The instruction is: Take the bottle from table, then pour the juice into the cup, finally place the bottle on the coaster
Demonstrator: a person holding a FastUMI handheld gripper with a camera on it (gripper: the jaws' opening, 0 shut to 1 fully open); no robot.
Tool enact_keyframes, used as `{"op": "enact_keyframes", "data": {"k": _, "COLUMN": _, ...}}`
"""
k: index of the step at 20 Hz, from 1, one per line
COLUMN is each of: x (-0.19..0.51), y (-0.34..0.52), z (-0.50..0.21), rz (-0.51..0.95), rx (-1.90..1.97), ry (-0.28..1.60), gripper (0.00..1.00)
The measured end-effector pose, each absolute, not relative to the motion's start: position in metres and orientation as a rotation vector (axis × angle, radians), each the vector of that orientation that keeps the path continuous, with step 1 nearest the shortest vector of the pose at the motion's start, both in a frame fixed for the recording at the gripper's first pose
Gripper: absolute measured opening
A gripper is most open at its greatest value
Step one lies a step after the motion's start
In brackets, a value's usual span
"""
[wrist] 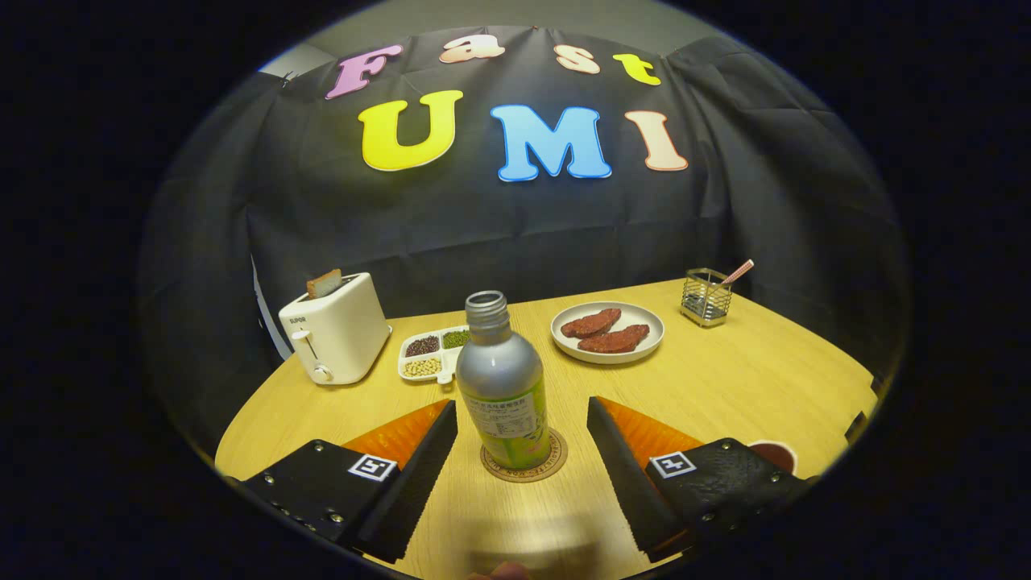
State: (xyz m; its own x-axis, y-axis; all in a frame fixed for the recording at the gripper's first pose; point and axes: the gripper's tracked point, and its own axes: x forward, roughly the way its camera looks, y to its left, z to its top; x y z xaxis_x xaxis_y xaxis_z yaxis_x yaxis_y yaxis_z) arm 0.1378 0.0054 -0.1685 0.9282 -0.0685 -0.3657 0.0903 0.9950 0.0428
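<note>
A round wooden counter stands before a black cloth wall. The bottle stands upright on the coaster near the counter's middle, cap off, its silver body and green label facing the camera. The claw is spread wide, one finger on each side of the bottle with clear gaps, neither pad touching it. The cup, with dark liquid inside, sits at the counter's near right edge, partly hidden behind the right finger. Toward the far edge lie a plate with two pieces of red meat, a divided dish of beans just behind the bottle, and a white toaster with a slice of toast at the far left edge. A wire holder with a straw stands near the far right edge.
</note>
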Motion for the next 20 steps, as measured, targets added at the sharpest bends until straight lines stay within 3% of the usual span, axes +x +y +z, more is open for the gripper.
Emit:
{"op": "enact_keyframes", "data": {"k": 13, "x": 0.040, "y": 0.016, "z": -0.026, "rz": 0.008, "rx": 0.024, "ry": 0.150, "gripper": 0.98}}
{"op": "enact_keyframes", "data": {"k": 20, "x": 0.006, "y": 0.015, "z": 0.005, "rz": 0.044, "rx": -0.008, "ry": 0.083, "gripper": 0.98}}
